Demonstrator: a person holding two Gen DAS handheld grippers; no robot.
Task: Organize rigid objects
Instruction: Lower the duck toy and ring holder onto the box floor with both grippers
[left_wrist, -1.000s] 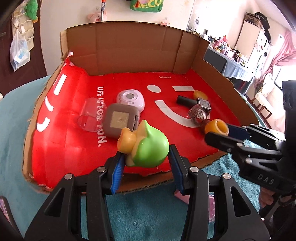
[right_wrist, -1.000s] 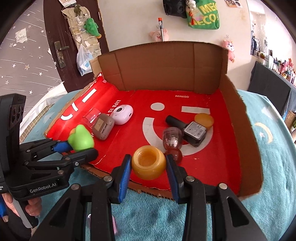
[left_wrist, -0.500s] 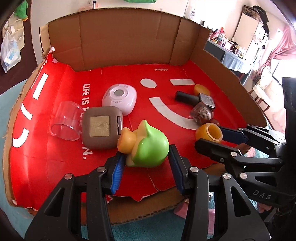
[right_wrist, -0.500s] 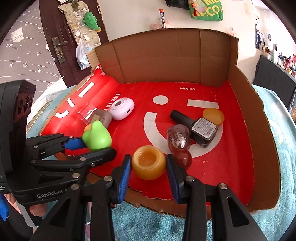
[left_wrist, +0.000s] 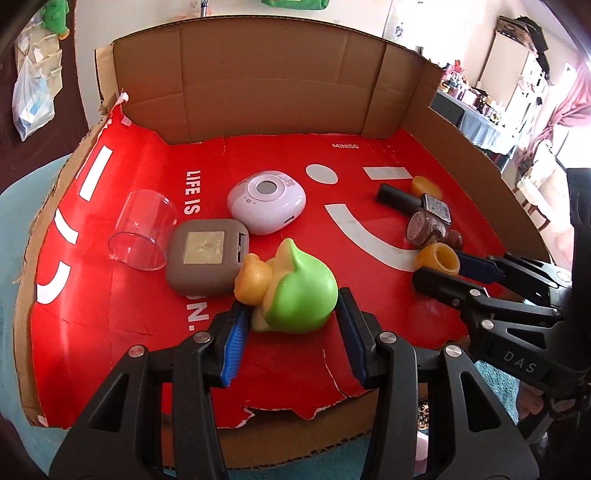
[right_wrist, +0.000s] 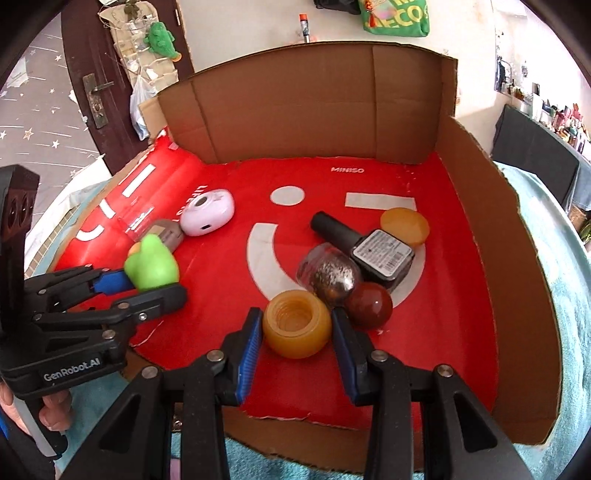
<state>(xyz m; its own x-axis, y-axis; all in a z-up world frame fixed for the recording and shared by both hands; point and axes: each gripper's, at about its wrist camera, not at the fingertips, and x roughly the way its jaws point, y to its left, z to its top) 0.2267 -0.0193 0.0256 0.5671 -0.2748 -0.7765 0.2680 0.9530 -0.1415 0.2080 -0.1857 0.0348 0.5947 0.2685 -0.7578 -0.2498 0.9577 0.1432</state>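
My left gripper (left_wrist: 291, 325) is shut on a green and yellow duck toy (left_wrist: 295, 291), held low over the red floor of the cardboard box (left_wrist: 258, 81), next to a brown square case (left_wrist: 205, 256). The duck also shows in the right wrist view (right_wrist: 151, 266). My right gripper (right_wrist: 295, 336) is shut on an amber round jar (right_wrist: 295, 325), low over the box floor beside a dark red ball (right_wrist: 369, 304) and a glittery bottle (right_wrist: 328, 271). The jar also shows in the left wrist view (left_wrist: 437, 258).
On the box floor lie a clear plastic cup (left_wrist: 144, 229), a white round device (left_wrist: 267, 201), a black nail polish bottle (right_wrist: 365, 243) and an amber lid (right_wrist: 404, 225). Cardboard walls (right_wrist: 491, 236) close the back and right. A teal cloth (right_wrist: 569, 332) lies under the box.
Both grippers have moved forward from the box's torn front edge to over its red floor, each still holding its object. The duck now sits close to the brown case.
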